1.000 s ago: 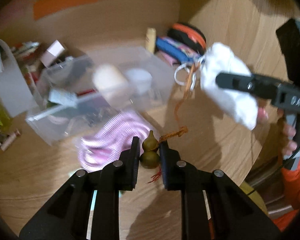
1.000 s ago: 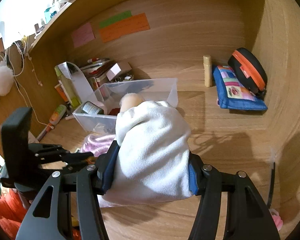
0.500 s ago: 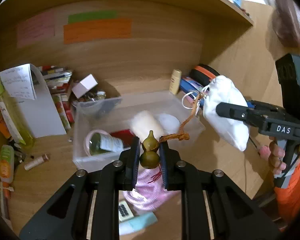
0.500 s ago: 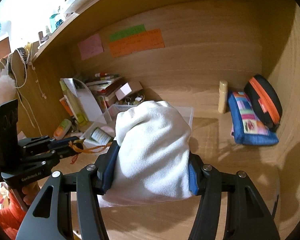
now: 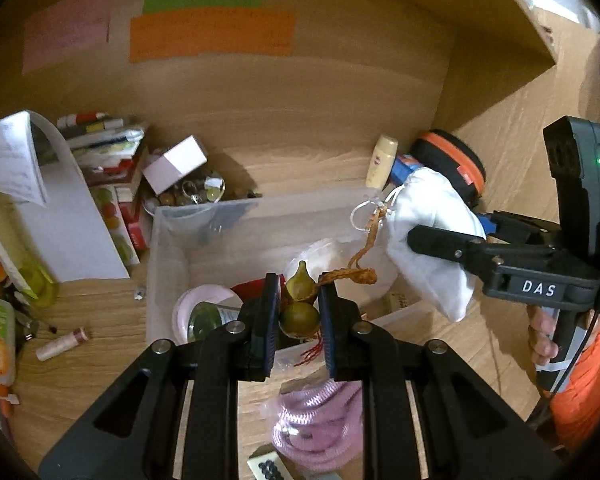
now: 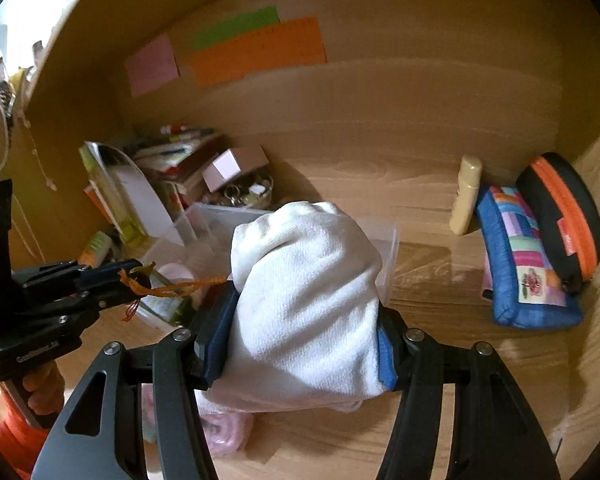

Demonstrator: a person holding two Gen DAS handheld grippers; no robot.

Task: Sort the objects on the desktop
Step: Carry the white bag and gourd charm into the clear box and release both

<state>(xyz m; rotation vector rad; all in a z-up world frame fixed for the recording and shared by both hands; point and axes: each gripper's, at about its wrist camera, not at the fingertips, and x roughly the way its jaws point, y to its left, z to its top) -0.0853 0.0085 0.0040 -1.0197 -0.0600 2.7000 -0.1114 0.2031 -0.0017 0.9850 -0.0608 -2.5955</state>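
Observation:
My left gripper (image 5: 299, 300) is shut on a small olive-green gourd charm (image 5: 299, 312) and holds it in the air above the near edge of a clear plastic bin (image 5: 168, 248). An orange braided cord (image 5: 366, 246) runs from the gourd up to a white cloth pouch (image 5: 428, 240). My right gripper (image 6: 304, 312) is shut on that white pouch (image 6: 304, 292), also in the air, to the right of the bin. The left gripper (image 6: 100, 280) with the cord (image 6: 172, 289) shows in the right wrist view.
The bin holds a glass jar (image 5: 204, 318) and other small items. A pink coiled cable (image 5: 320, 420) lies in front of it. A blue pencil case (image 6: 528, 272), a black-orange case (image 6: 560, 216) and a cream tube (image 6: 466, 200) sit at the right; papers and boxes (image 5: 72, 200) at the left.
Both grippers have risen and tilted up, so the back wall with its coloured notes now shows. The gourd has moved from beside the pink cable to above the bin's near edge.

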